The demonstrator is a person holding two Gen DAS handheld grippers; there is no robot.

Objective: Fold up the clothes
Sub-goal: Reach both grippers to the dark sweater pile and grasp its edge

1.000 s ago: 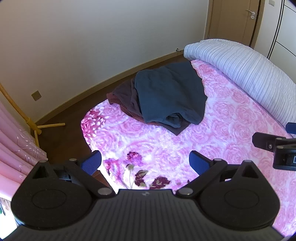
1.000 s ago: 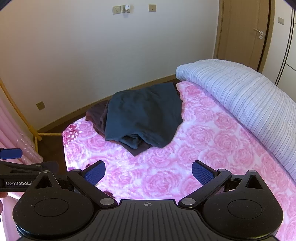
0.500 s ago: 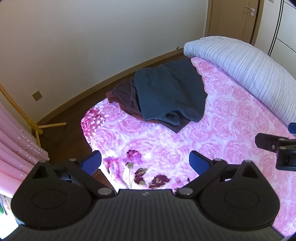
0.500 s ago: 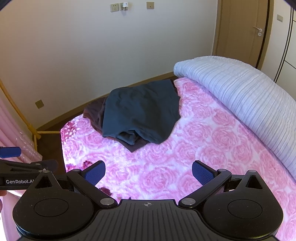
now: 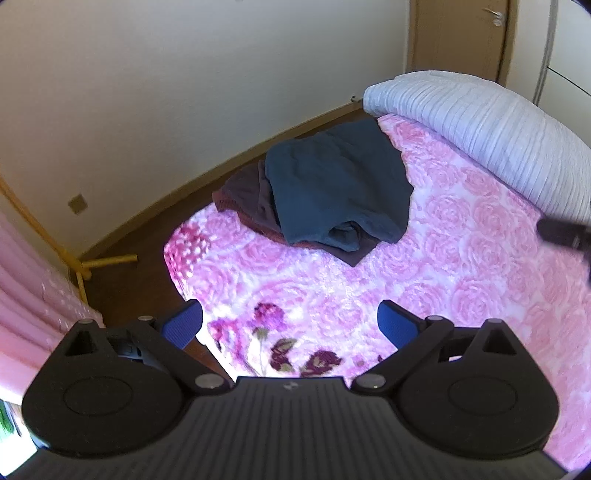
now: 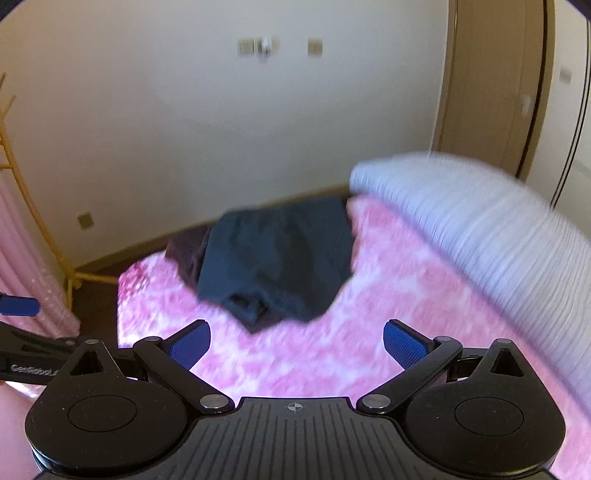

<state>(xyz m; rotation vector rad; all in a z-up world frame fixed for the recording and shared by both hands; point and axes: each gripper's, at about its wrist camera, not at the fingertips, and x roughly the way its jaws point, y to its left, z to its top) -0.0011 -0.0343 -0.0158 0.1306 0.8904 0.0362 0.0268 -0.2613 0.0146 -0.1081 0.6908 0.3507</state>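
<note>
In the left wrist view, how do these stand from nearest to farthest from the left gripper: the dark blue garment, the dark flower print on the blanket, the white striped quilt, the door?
From the left gripper:
1. Dark flower print, on the pink blanket just between the fingers.
2. Dark blue garment, ahead at the middle, on a brown garment.
3. White striped quilt, far right along the bed.
4. Door, top right, beyond the bed.

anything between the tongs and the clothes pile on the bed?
Nothing visible. Only bare pink bedspread lies between the open left tongs, the open right tongs and the dark blue garment on top of the pile. The rolled white duvet sits off to the right.
</note>
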